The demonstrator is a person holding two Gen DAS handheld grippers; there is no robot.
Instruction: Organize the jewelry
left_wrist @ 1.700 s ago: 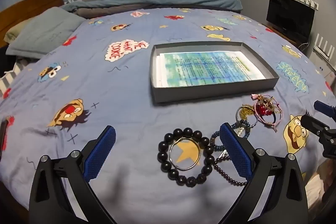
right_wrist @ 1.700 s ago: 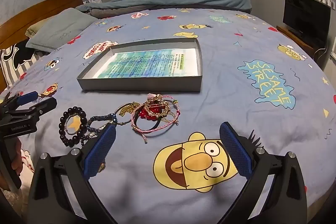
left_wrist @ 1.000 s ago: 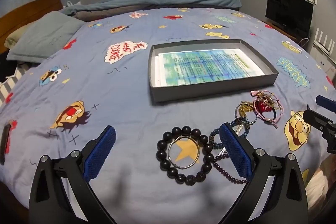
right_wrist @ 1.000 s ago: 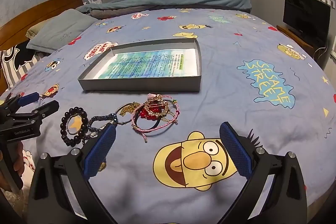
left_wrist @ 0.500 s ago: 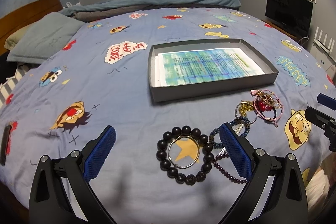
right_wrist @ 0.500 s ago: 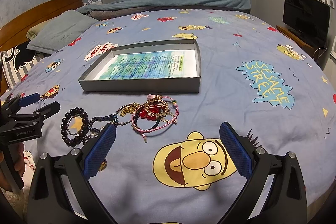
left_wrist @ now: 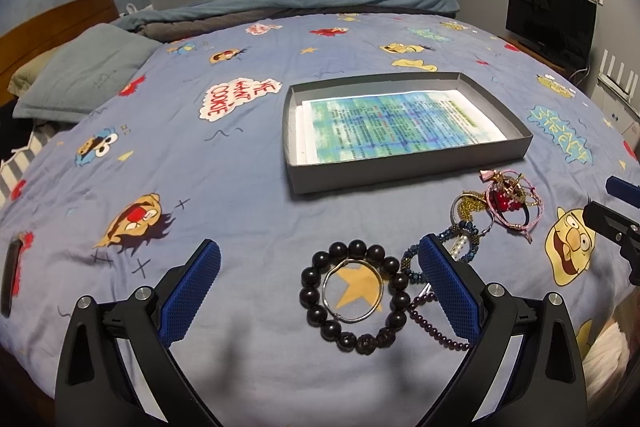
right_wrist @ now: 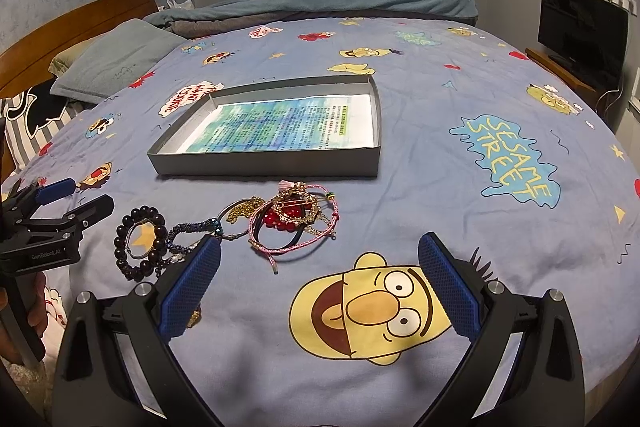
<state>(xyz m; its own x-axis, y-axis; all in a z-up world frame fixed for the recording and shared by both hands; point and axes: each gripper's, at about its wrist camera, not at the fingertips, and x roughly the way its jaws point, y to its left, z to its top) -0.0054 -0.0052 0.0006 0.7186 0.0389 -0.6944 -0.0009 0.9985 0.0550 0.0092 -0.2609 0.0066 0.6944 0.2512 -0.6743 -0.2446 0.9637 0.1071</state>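
— Grey tray [left_wrist: 404, 169] on bed: no jewelry inside. Bead bracelet [left_wrist: 354, 305], bangle heap [right_wrist: 294, 221] lie just before it.
— Grippers?
— Left gripper [left_wrist: 318, 291], right gripper [right_wrist: 320, 283]: both spread, holding nothing. Sorting likely unstarted; next, pinch the bead bracelet.

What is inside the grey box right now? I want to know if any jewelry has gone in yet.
Inside the grey box lies only a printed sheet with blue-green colouring. No jewelry is in it. Whatever lies under the sheet is covered and cannot be seen.
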